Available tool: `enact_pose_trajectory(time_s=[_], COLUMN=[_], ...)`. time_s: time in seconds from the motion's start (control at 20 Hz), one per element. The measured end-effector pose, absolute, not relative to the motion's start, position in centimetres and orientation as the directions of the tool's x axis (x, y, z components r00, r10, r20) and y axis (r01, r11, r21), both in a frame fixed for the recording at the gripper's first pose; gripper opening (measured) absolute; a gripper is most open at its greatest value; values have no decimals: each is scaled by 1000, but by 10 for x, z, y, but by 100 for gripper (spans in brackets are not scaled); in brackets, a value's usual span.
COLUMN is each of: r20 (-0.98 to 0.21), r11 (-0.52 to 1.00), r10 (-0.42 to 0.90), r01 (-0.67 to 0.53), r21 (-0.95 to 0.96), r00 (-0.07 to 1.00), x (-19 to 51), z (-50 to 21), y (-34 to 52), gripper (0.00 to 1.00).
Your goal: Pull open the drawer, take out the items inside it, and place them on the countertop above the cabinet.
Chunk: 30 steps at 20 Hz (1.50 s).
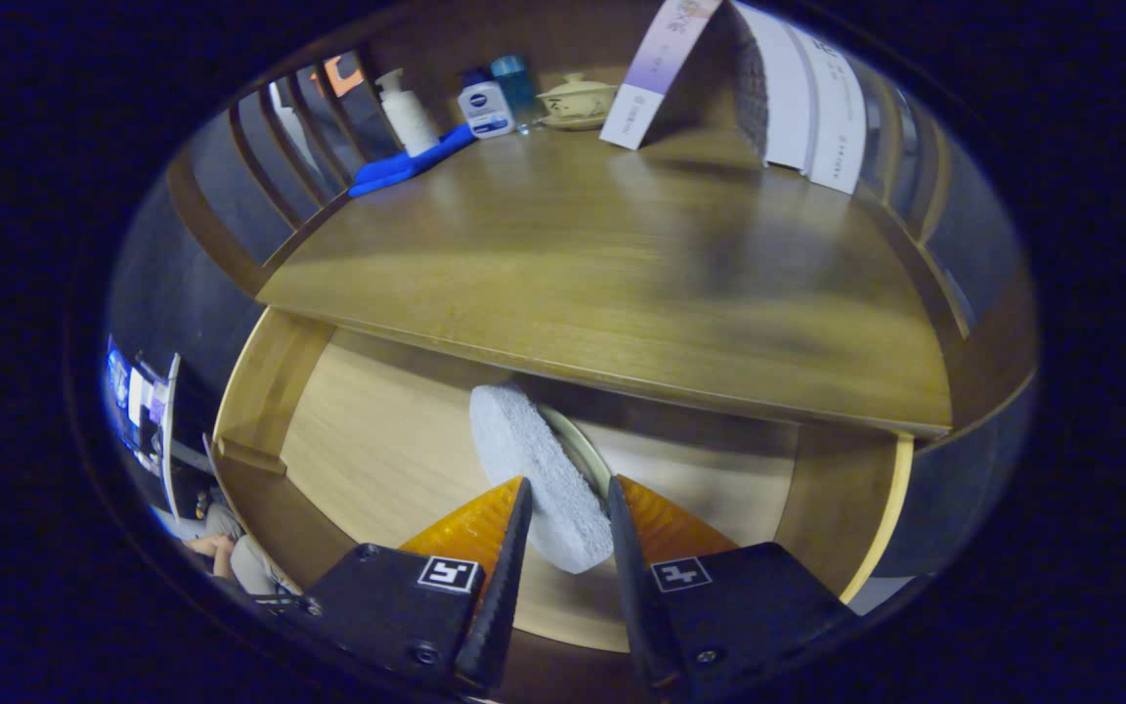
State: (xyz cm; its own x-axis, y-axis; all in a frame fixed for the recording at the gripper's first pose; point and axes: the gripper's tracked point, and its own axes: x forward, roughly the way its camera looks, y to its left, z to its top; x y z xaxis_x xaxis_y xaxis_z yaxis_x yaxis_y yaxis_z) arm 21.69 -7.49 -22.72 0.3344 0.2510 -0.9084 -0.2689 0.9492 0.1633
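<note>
The drawer stands pulled open below the wooden countertop. A round white disc-shaped item with a rough face and a pale green rim stands on edge between my fingers, tilted over the drawer's light wood floor. My gripper is shut on the disc, one finger pressing on each flat side. The disc's far end reaches under the countertop's front edge.
At the back of the countertop stand a white pump bottle, a white-and-blue bottle, a lidded ceramic cup and a blue cloth. White boxes lean at the back right. Wooden rails fence the left side.
</note>
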Motion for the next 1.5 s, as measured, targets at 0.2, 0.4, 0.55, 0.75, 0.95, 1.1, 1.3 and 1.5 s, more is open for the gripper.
enact_pose_trajectory(time_s=[0.2, 0.4, 0.55, 0.75, 0.95, 1.1, 1.3, 1.5], r20=[-908, -902, -883, -874, -854, -825, -790, -788], r11=[943, 949, 948, 944, 947, 956, 983, 993], r10=[255, 251, 266, 266, 272, 265, 158, 99], r01=[-293, -274, -273, -293, -279, -245, -168, -107], r21=[157, 158, 165, 151, 157, 159, 70, 43], r00=[333, 351, 387, 407, 443, 500, 592, 607], x=[211, 197, 192, 179, 172, 189, 242, 283], z=[-226, -217, -193, -161, -121, -90, -76, -89], y=[-68, -61, -54, -46, -44, -39, -34, -16], gripper=[46, 32, 26, 24, 24, 24, 24, 24])
